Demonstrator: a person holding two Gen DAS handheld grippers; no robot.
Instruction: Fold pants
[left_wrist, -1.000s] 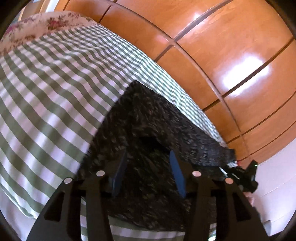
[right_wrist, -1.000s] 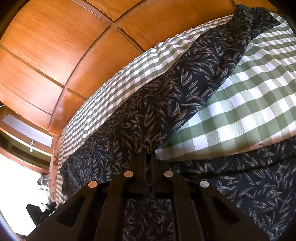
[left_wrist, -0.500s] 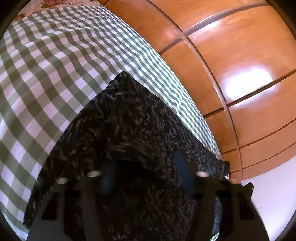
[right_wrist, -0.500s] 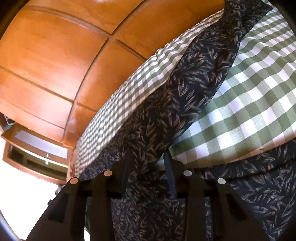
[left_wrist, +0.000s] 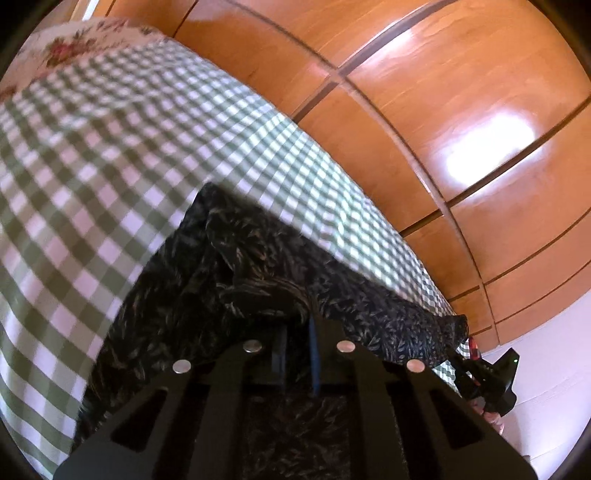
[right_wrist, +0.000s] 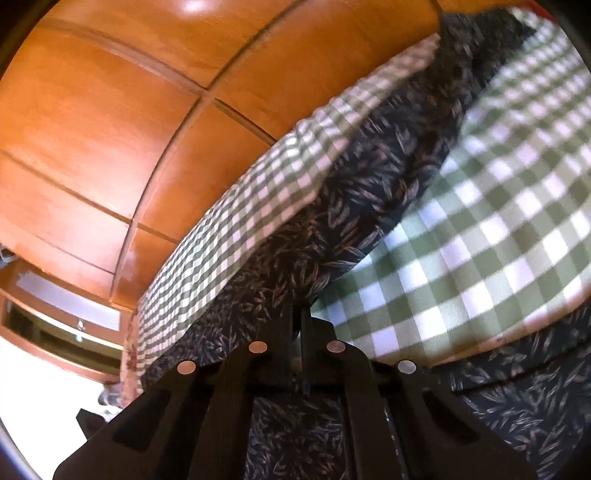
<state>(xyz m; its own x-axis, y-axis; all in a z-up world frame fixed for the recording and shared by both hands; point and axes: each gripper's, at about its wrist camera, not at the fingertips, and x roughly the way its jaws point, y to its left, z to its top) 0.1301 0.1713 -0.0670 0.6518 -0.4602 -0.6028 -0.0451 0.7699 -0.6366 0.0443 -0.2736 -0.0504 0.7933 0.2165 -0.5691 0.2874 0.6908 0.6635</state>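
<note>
Pants (left_wrist: 229, 295): dark leaf-print cloth, spread on the green-checked bedspread (left_wrist: 110, 155), one leg stretched long toward the far end (other view).
Left gripper (left_wrist: 297, 332): pinched tight on a bunched ridge of the fabric, jaws just closed onto it; likely gripped there to carry one edge over.
Right gripper (right_wrist: 299, 325): clamped on the cloth edge where the leg meets the lower panel, mirroring the left for an even lift.
Backdrop: wooden wardrobe panels (left_wrist: 443, 110) beside the bed.
Stage: probably the start of a fold, both edges secured.
</note>
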